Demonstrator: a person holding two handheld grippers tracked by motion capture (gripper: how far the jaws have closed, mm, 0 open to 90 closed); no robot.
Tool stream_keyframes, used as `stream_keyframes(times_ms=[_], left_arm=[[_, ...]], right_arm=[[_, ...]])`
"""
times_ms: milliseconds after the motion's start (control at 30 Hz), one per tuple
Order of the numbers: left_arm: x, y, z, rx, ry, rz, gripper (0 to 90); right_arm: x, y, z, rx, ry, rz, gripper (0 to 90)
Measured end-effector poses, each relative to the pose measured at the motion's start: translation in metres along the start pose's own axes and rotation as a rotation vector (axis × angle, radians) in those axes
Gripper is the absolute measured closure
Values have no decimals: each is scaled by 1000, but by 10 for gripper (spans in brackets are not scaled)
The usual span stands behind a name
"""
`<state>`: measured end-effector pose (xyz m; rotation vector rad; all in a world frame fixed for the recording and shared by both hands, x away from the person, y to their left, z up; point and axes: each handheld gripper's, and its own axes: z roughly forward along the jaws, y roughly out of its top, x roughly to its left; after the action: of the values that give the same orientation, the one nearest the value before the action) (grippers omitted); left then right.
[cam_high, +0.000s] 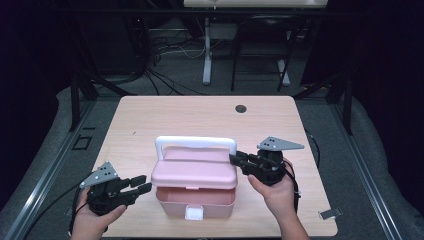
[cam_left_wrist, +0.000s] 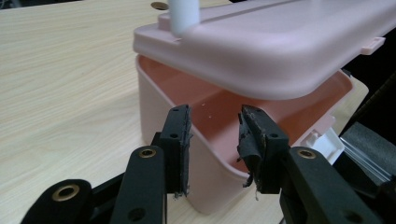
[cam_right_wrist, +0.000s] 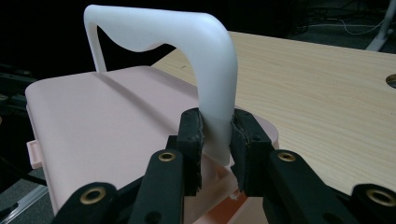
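Your left gripper fingers stand apart, empty, just beside the box mid-table, probably ready to steady its wall. Your right gripper is clamped on the white handle, seemingly to hold the pink lid lifted at the front.

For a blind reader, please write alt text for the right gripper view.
The right claw is shut on the white handle of a pink box, whose lid spreads to the left. A light wooden table lies behind.
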<state>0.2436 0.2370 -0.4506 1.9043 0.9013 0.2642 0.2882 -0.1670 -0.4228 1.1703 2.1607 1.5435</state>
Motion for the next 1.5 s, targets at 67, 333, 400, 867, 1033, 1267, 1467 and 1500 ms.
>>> stream_keyframes(times_ms=[67,333,400,867,1033,1267,1467,1500], left_arm=[[-2,1,2,-1,-2,10,630],[-7,4,3,-11,4,19,627],[-7,4,2,-9,7,24,628],[-7,13,0,-32,11,39,626],[-7,18,-1,-39,16,47,628],[-6,23,-2,-48,19,49,635],[-5,30,-2,-73,13,55,664],[-5,31,-2,-79,14,57,672]], right_arm=[[0,0,0,1,1,2,744],[0,-1,0,1,0,8,743],[-1,-1,0,2,0,9,742],[-5,-3,-2,-10,-14,20,694],[-6,-2,-6,-25,-17,25,695],[-9,-3,-9,-33,-27,32,696],[-12,-4,-11,-35,-35,40,692],[-12,-4,-11,-34,-37,40,692]])
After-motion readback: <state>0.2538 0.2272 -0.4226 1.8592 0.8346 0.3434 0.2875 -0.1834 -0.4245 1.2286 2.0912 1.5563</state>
